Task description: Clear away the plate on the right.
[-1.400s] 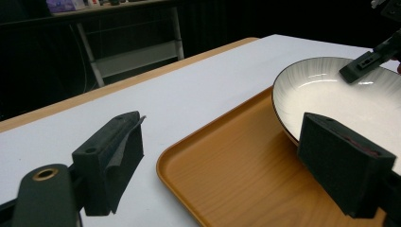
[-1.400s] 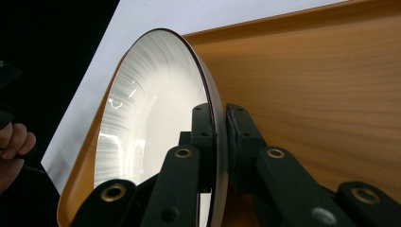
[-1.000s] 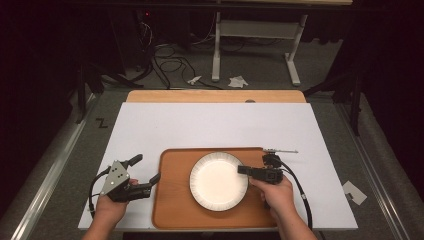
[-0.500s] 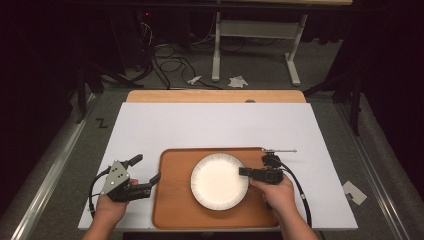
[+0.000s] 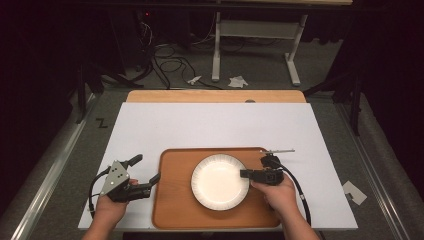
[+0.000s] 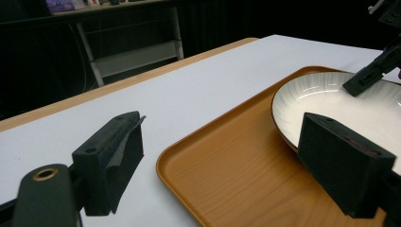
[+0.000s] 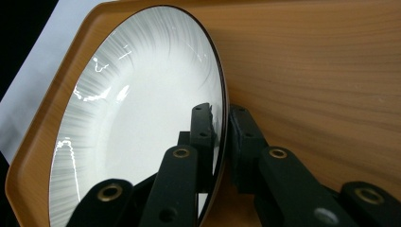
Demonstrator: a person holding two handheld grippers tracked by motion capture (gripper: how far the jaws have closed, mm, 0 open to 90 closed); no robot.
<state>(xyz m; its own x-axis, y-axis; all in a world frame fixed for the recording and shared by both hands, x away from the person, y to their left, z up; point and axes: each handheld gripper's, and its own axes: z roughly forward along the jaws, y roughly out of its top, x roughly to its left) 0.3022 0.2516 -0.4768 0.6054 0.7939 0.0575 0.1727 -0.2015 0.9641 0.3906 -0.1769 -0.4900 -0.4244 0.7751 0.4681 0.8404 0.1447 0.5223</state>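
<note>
Nothing much has moved since a second ago: both hands and the plate (image 5: 220, 181) sit where they were. The white plate with a dark edge lies on the brown tray (image 5: 175, 200), a little right of the tray's middle. The tray rests on the white tabletop (image 5: 210, 127), near the person's side.

The right gripper (image 5: 243, 174) is clamped on the right edge of the plate. In the right gripper view, one jaw sits inside the plate and the other sits outside it, with the rim pinched between them. The right hand (image 5: 277, 192) holds this gripper over the tray's right end.

The left gripper (image 5: 145, 170) is just left of the tray, over the tabletop. Its jaws are wide apart and hold nothing. In the left gripper view, one jaw is over the white tabletop and the other is over the tray, close to the plate. The left hand (image 5: 110, 207) holds it near the tabletop's front edge.
</note>
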